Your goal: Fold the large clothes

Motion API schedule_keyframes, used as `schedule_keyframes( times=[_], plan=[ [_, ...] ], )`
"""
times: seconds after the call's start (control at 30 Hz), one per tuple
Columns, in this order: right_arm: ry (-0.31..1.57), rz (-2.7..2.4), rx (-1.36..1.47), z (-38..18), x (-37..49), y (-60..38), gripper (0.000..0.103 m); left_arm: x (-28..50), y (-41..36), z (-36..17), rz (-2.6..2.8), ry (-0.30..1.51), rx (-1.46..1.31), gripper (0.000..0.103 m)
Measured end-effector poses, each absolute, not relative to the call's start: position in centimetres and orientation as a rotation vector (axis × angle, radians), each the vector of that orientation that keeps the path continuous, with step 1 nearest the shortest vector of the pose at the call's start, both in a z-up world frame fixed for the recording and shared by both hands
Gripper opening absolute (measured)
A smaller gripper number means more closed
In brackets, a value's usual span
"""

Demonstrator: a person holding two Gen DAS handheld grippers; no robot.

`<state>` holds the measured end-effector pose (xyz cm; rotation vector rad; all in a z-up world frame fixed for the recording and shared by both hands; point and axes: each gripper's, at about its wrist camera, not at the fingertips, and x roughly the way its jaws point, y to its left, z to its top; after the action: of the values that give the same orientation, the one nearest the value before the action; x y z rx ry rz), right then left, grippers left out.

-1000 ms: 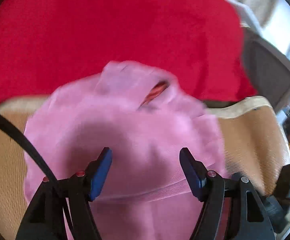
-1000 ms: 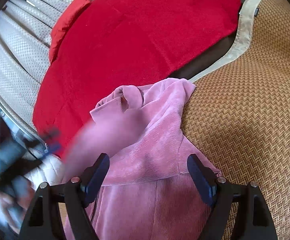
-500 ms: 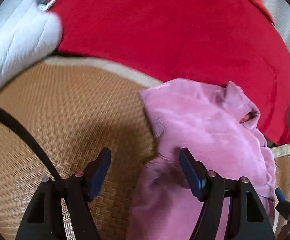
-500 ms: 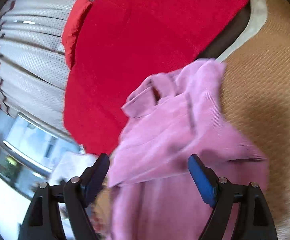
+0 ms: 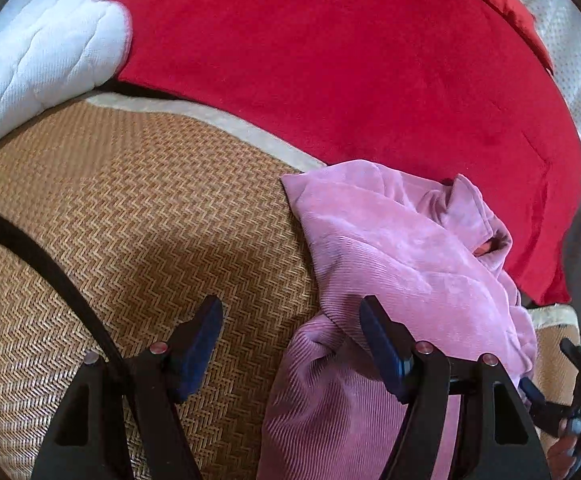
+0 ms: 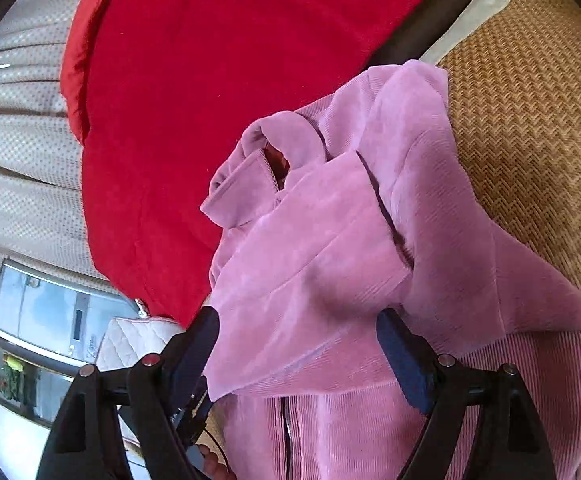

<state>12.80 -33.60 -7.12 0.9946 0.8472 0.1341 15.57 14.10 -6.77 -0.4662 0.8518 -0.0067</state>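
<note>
From the left wrist, the left hand-held gripper [image 5: 290, 336] hangs spread over the woven mat [image 5: 130, 216], the pink corduroy garment's [image 5: 390, 248] edge between its fingers, unpinched. From the right wrist, the right hand-held gripper [image 6: 298, 344] is spread above the crumpled garment [image 6: 350, 220], beside a red blanket [image 6: 210, 80].

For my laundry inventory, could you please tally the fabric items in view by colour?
Pink: 1, the corduroy jacket
Red: 2, the blanket and the cushion
White: 1, the quilted bedding
Total: 4
</note>
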Motion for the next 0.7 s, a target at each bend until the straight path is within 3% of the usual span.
schedule_keyframes(
  times=[0.43, 0.47, 0.53, 0.57, 0.63, 0.7],
  plan=[
    [0.82, 0.07, 0.981, -8.0, 15.1, -34.1, 0.082, 16.3, 13.1, -7.9, 0.006, 0.866, -0.461, 0.072],
    [0.817, 0.06, 0.964, -7.9, 15.2, -34.1, 0.075, 16.4, 13.1, -7.9, 0.007, 0.866, -0.458, 0.072],
    [0.858, 0.018, 0.904, -8.2, 15.9, -34.0, 0.048, 16.6, 12.8, -8.0, 0.009, 0.866, -0.453, 0.072],
    [0.893, -0.009, 0.883, -8.6, 16.3, -33.9, 0.021, 16.6, 12.7, -8.0, 0.009, 0.866, -0.45, 0.072],
    [0.924, -0.025, 0.845, -8.9, 16.6, -33.7, 0.008, 16.7, 12.7, -8.1, 0.007, 0.867, -0.451, 0.072],
    [0.896, -0.031, 0.736, -7.2, 16.1, -32.8, 0.005, 16.7, 12.8, -8.1, 0.006, 0.866, -0.456, 0.072]
  ],
)
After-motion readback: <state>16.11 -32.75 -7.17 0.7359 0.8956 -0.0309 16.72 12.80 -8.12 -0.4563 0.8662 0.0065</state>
